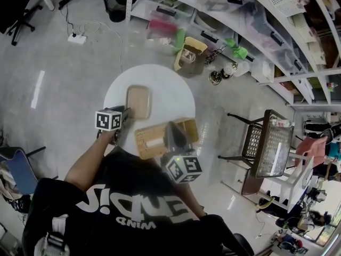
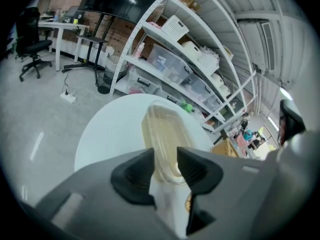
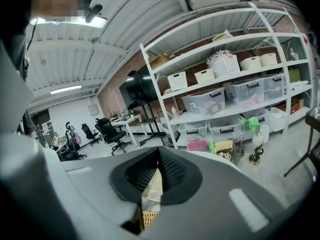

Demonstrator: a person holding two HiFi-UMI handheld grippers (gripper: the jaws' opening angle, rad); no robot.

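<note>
Left gripper view: left tool (image 2: 165, 156) clenched on the near rim of a clear tray (image 2: 162, 129), one jaw on each side of the edge. Tray runs away from the tool across the round white tabletop (image 2: 110, 134).

Head view: same tray (image 1: 138, 101) sits left of centre on the tabletop (image 1: 170, 87), left tool (image 1: 126, 114) at its near-left corner. Just near-right of the tray is a woven basket (image 1: 143, 143) with something white inside; can't tell if the two touch. Right tool (image 1: 173, 129) is over the basket's middle.

Right gripper view: right tool (image 3: 158, 159) almost fully closed, with a thin tan strip pinched between the jaws and woven basket (image 3: 144, 217) texture right below it. Reads as grasping the basket's wall.

Around it:
- white shelves (image 1: 240, 15) with clear bins on the far right
- small yellow bin (image 1: 189, 55) on the floor past the far edge of the tabletop
- black wire rack (image 1: 269, 143) on the right
- power strip (image 1: 77, 38) on the floor, far left
- office chairs (image 3: 112, 131) and desks further back
</note>
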